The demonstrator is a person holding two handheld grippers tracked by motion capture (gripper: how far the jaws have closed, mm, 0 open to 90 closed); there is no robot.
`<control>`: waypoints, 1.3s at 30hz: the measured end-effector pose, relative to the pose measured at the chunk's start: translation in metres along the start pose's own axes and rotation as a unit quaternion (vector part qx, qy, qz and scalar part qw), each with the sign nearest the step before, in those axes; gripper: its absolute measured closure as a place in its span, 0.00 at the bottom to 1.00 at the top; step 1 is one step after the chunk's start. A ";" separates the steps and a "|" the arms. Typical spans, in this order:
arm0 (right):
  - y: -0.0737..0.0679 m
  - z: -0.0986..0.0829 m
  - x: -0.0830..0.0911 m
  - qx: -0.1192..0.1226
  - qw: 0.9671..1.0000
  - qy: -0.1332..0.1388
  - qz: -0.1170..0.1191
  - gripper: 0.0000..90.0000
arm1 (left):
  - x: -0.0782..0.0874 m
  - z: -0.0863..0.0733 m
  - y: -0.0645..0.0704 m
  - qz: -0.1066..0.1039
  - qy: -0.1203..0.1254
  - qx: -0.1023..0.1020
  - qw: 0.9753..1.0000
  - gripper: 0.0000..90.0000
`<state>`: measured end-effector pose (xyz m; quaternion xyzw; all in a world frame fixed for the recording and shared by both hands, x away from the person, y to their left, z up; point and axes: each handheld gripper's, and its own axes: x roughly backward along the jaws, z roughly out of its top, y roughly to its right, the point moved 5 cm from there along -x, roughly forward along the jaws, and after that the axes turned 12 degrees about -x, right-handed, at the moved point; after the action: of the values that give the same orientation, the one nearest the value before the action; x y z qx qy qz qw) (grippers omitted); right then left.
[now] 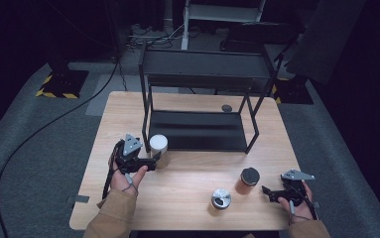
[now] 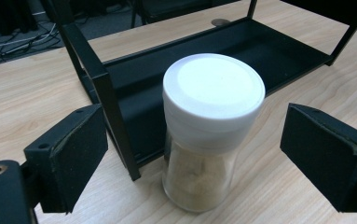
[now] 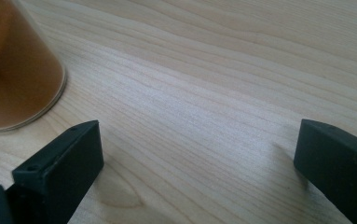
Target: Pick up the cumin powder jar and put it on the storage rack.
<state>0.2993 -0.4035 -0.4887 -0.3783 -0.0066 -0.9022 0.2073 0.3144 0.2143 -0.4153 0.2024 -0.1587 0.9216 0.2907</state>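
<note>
A clear jar with a white lid (image 1: 158,147) (image 2: 211,126), holding a pale powder, stands upright on the wooden table (image 1: 187,198) beside the front left post of a black metal rack (image 1: 205,99) (image 2: 111,112). My left gripper (image 1: 154,161) (image 2: 204,163) is open, its jaws on either side of this jar and apart from it. A jar of orange-brown contents with a black lid (image 1: 247,180) (image 3: 13,70) stands right of centre. My right gripper (image 1: 268,191) (image 3: 199,168) lies low over the table to that jar's right, open with bare wood between its jaws.
A short silver-lidded jar (image 1: 221,198) stands near the table's front edge. The rack has a low shelf (image 1: 197,131) and a top shelf. A dark round grommet (image 1: 226,107) sits in the table behind it. Cables run over the grey floor at the left.
</note>
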 end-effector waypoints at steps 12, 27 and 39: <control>0.000 0.000 0.000 0.000 1.000 0.000 0.000 0.01 | -0.016 -0.001 0.000 -0.005 0.004 0.008 1.000 0.10; 0.000 0.000 0.000 0.000 1.000 0.000 0.000 0.01 | -0.034 0.000 0.006 -0.013 -0.006 -0.004 1.000 0.22; 0.000 0.000 0.000 0.000 1.000 0.000 0.000 0.01 | -0.036 0.001 0.012 -0.004 -0.007 -0.026 1.000 0.37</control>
<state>0.2993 -0.4035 -0.4887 -0.3784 -0.0066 -0.9021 0.2073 0.3348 0.1879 -0.4330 0.2017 -0.1837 0.9145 0.2987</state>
